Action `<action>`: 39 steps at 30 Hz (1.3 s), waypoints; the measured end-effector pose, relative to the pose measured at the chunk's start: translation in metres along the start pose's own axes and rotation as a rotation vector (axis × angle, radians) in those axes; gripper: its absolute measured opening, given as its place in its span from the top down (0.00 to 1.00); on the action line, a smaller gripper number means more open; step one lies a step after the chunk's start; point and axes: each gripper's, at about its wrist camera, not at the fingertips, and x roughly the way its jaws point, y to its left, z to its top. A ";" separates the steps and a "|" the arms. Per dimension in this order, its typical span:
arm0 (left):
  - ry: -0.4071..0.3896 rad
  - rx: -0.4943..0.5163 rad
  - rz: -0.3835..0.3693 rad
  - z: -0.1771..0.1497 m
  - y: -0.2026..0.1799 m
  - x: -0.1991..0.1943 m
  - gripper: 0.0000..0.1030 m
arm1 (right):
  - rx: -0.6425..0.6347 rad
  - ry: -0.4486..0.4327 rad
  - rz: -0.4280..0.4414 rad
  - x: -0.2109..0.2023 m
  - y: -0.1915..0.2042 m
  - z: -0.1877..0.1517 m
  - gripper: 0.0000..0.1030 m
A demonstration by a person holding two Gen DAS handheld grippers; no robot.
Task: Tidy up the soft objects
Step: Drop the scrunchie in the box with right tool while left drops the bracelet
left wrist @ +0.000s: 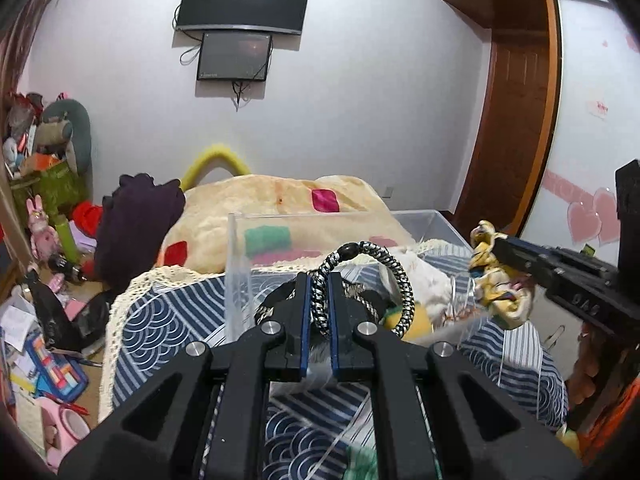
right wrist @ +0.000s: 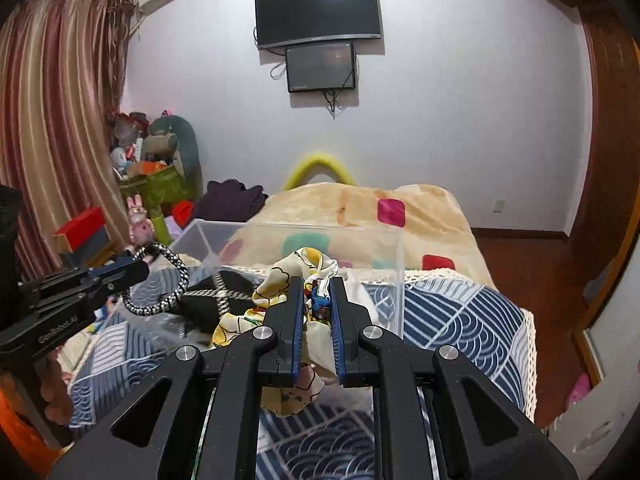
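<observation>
My left gripper [left wrist: 319, 280] is shut on a black-and-white braided rope ring [left wrist: 394, 276] and holds it above a clear plastic box [left wrist: 240, 248]. The ring also shows in the right wrist view [right wrist: 176, 280], held by the left gripper [right wrist: 138, 268]. My right gripper [right wrist: 317, 284] is shut on a yellow patterned cloth [right wrist: 280, 284] and holds it over the same box [right wrist: 396, 276]. The cloth hangs at the right of the left wrist view [left wrist: 500, 292], in the right gripper [left wrist: 498, 246]. Inside the box lie a black pouch [right wrist: 216, 300] and other soft items.
The box stands on a blue wave-pattern cloth [right wrist: 460, 316] with a lace edge. Behind it lies a cream blanket [right wrist: 360, 208] with coloured patches and a dark purple garment [left wrist: 136, 220]. Toys and clutter [left wrist: 44, 152] fill the floor at the left. A wooden wardrobe [left wrist: 516, 120] stands at the right.
</observation>
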 end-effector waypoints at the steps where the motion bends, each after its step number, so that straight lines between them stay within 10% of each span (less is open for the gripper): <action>1: 0.002 -0.004 0.003 0.002 0.000 0.005 0.93 | -0.007 0.005 -0.011 0.005 0.001 0.000 0.89; 17: 0.110 0.077 0.016 -0.018 -0.015 0.051 0.92 | -0.047 0.117 -0.056 0.039 0.000 -0.019 0.84; 39: 0.028 0.110 -0.048 -0.025 -0.029 -0.027 0.32 | -0.091 0.012 -0.023 -0.046 0.006 -0.036 0.49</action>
